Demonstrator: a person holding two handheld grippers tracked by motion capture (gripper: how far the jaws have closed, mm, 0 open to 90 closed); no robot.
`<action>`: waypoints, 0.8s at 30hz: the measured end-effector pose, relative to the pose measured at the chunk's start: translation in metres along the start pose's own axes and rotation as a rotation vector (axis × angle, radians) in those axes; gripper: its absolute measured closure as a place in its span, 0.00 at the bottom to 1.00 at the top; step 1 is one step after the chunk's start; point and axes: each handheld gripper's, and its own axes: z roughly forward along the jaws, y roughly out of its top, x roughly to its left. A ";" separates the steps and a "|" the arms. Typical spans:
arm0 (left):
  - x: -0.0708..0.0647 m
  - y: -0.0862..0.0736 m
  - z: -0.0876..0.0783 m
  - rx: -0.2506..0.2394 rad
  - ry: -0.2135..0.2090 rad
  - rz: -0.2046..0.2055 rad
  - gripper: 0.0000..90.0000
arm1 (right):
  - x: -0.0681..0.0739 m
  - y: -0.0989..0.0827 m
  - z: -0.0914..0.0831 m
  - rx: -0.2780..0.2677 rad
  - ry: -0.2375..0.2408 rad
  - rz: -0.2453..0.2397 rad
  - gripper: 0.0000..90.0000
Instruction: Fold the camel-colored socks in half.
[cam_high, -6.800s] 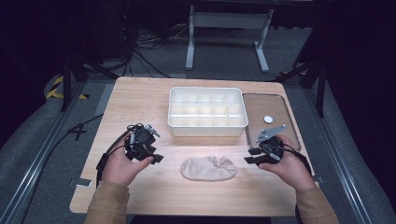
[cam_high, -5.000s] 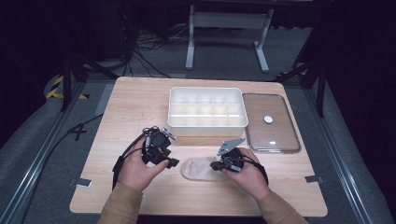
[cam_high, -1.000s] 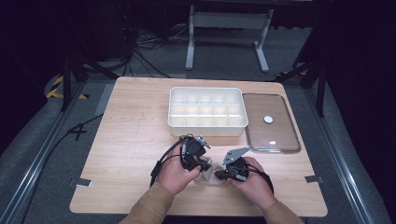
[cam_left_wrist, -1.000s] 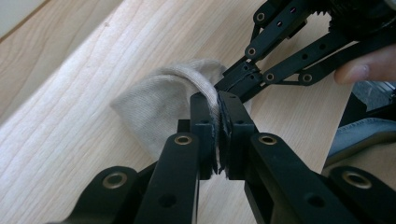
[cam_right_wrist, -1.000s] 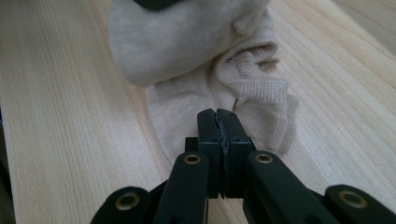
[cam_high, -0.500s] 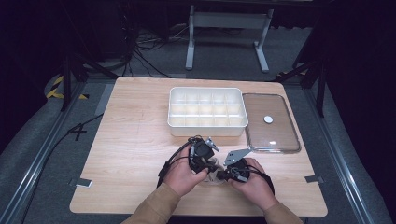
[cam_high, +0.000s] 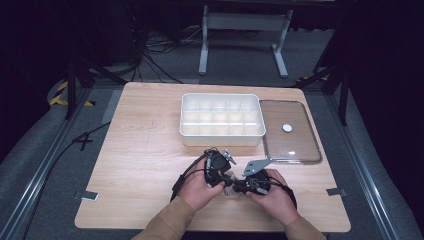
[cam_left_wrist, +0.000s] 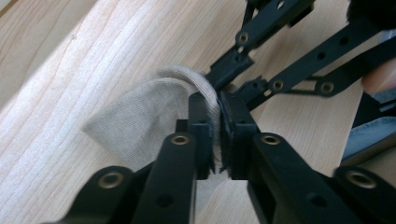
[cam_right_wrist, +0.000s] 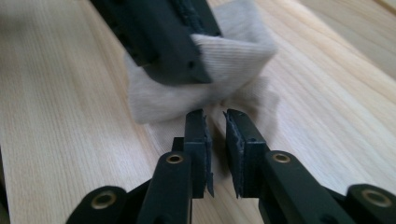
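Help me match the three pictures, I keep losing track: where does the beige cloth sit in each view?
High view: the beige cloth peeks out low at centre, between the two hands.
Left gripper view: centre left, its folded edge between that view's own jaws.
Right gripper view: upper centre, beyond that view's own jaws.
Shared landmark: the pale wooden table under it.

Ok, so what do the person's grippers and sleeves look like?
Both grippers are black. The left gripper and right gripper have linkage bars with brass-coloured rivets and ridged black pads. A grey three-cornered plate tops the right one. Black cables trail off. The sleeves are tan.
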 end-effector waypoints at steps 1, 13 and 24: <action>0.000 0.000 -0.001 -0.013 -0.018 -0.004 0.85 | -0.001 0.000 -0.004 -0.002 -0.014 0.006 0.87; 0.025 -0.023 -0.034 -0.038 0.066 -0.022 0.79 | -0.008 0.005 -0.047 -0.151 -0.050 0.052 0.89; 0.030 -0.038 -0.022 0.048 0.086 -0.050 0.96 | 0.023 0.028 -0.013 -0.170 0.041 -0.021 0.92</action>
